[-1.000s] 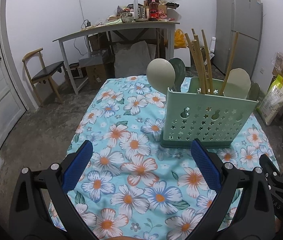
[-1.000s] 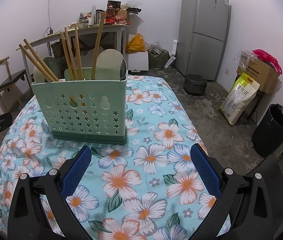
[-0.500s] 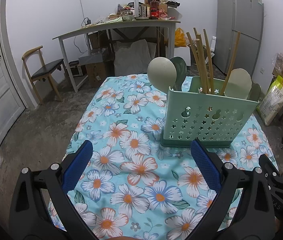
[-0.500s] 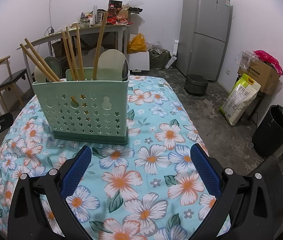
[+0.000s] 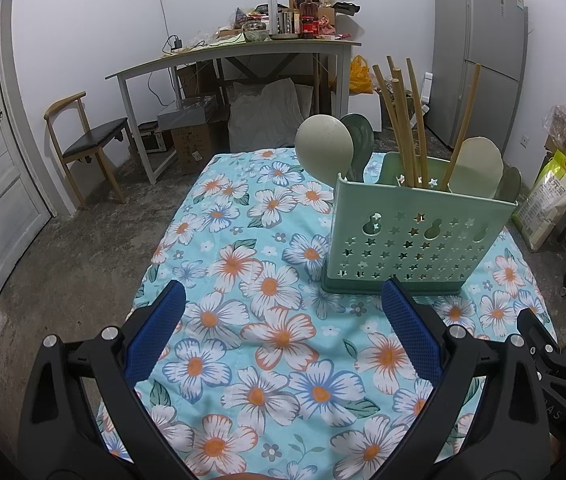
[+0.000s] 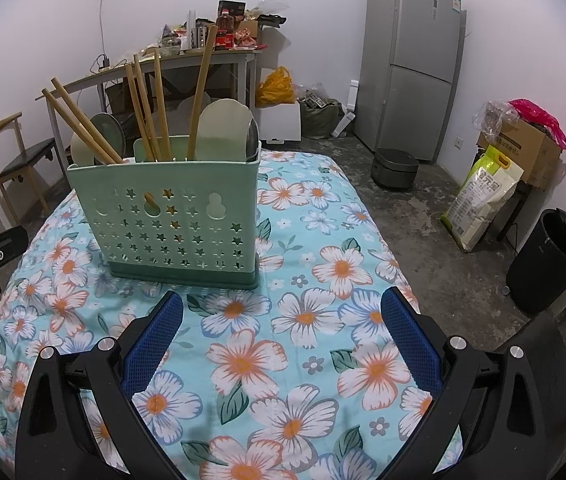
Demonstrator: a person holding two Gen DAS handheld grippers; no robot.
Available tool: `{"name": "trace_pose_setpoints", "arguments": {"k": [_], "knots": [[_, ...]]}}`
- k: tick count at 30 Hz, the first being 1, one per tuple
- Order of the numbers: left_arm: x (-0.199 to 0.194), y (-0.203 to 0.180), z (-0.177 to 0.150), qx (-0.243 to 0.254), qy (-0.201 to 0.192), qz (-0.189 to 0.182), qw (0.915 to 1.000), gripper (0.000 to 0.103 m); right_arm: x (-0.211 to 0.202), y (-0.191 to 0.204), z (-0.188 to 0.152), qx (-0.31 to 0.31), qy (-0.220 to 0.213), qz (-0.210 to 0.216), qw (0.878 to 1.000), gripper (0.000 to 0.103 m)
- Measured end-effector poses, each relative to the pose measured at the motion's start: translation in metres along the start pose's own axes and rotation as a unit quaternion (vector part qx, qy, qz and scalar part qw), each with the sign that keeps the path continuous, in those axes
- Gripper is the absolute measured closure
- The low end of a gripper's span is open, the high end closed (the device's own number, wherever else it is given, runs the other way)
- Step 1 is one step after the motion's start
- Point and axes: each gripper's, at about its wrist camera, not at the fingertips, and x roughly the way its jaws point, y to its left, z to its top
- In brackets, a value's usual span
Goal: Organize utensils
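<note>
Both the left gripper (image 5: 283, 312) and the right gripper (image 6: 281, 316) hang wide open and empty, the utensil holder (image 6: 169, 220) with chopsticks (image 6: 143, 108) and spoons (image 5: 325, 148) just ahead on the desk (image 6: 323, 280), so sorting seems finished and the next move is probably only withdrawal.

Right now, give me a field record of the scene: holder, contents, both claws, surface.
holder: pale green perforated plastic utensil caddy, upright on the table
contents: wooden chopsticks, pale and dark green spoons, all standing inside
left claw: open, empty, short of the caddy
right claw: open, empty, short of the caddy
surface: blue floral tablecloth, no loose utensils visible
</note>
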Motion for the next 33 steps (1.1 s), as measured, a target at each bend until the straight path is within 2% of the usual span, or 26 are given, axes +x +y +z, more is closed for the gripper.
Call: {"name": "trace_pose_setpoints", "arguments": {"k": [33], "knots": [[0.0010, 0.0016, -0.0003, 0.000, 0.002, -0.001, 1.0000, 0.008, 0.0011, -0.0010, -0.0017, 0.001, 0.002, 0.004, 1.000, 0.007]]}}
